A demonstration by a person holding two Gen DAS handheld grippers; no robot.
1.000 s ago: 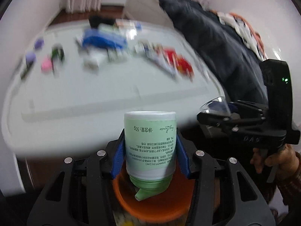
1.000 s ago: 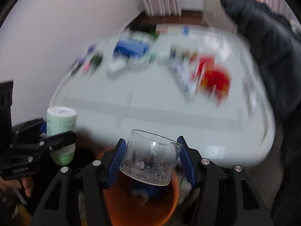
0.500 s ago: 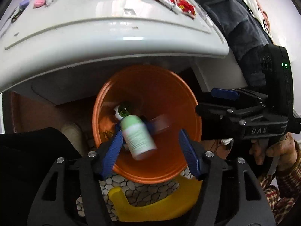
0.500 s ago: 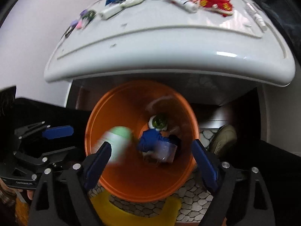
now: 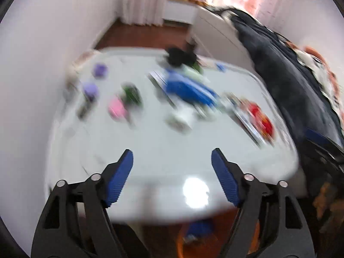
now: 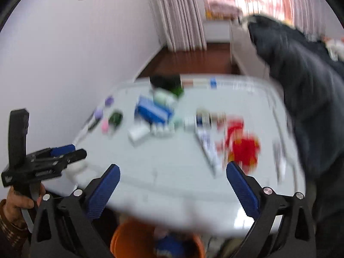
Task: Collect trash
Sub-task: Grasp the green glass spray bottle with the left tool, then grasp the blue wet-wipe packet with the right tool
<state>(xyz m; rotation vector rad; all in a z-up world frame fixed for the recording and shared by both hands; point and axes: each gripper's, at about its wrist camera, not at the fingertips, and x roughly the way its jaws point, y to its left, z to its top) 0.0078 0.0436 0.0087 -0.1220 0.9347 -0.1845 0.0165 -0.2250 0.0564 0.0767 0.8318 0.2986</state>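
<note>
White table again, tongs emptied

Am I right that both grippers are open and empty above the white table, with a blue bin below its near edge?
Nearly. The bin is orange, as the right wrist view shows. Both the left gripper and right gripper are open and empty above the white table.

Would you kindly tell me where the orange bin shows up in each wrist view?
Left wrist: orange bin at the bottom edge, right of centre, under the table rim.
Right wrist: orange bin at bottom centre, below the table edge.
Shared landmark: the blue box on the table.
</note>
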